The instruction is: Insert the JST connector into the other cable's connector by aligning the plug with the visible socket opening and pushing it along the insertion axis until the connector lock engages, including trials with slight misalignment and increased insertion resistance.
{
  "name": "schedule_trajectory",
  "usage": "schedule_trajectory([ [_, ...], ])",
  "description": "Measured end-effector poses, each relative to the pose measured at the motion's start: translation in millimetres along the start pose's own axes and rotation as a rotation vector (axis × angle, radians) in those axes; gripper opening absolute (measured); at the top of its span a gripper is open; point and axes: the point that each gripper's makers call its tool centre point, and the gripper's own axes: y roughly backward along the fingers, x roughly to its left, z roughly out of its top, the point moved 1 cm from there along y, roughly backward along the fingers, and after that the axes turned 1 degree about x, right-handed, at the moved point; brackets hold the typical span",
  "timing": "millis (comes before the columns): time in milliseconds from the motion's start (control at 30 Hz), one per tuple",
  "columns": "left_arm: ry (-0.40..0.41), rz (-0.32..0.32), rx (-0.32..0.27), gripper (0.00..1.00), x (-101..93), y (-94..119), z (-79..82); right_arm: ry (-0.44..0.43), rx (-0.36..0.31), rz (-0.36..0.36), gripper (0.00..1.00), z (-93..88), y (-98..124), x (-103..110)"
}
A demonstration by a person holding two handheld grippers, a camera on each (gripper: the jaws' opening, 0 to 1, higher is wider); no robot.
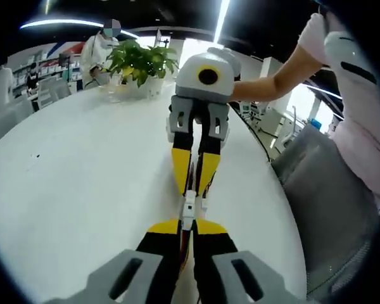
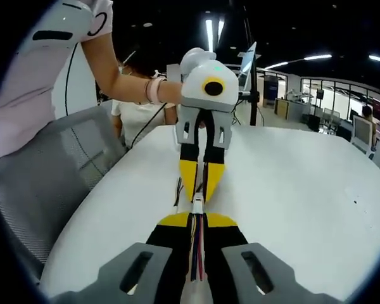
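Two grippers facing nose to nose over a round white desk (image 1: 63, 202), yellow tips nearly meeting. In the left gripper view, left gripper (image 1: 187, 228) at bottom centre, pinched tight on a white JST connector (image 1: 188, 212) whose wires run back between the jaws; right gripper (image 1: 195, 183) coming down from upper centre, pressed together on the mating connector end — the two connector halves touching at the centre of the frame, though whether locked cannot be told. In the right gripper view, right gripper (image 2: 197, 218) at bottom centre, clamped on a cable of coloured wires (image 2: 197, 250) with its small white plug (image 2: 197, 205) at the tips; left gripper (image 2: 201, 187) opposite, held by a hand (image 2: 168, 90). Potted plant (image 1: 141, 63) at upper centre-left on the desk's far edge; grey mesh chair (image 2: 63, 171) at left.
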Motion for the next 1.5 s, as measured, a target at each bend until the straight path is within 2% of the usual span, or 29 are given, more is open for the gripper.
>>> schedule_trajectory([
  [600, -0.026, 0.013, -0.031, 0.0, 0.0, 1, 9.1, -0.02, 0.028, -0.003, 0.03, -3.9, 0, 1],
  [867, -0.027, 0.017, -0.065, 0.01, 2.4, 4, 16.6, -0.027, 0.043, -0.002, 0.03, -9.3, 1, -3],
  [1267, -0.104, -0.022, -0.06, 0.0, -3.9, 0, 16.2, -0.046, 0.069, 0.021, 0.03, -15.7, 3, -3],
  [1400, -0.108, -0.047, -0.08, 0.0, -8.8, -2, 20.3, -0.038, 0.087, 0.038, 0.03, -17.4, 4, 0],
  [1500, -0.131, -0.055, -0.068, 0.0, -10.8, -7, 19.1, -0.041, 0.088, 0.047, 0.03, -15.0, 2, 1],
])
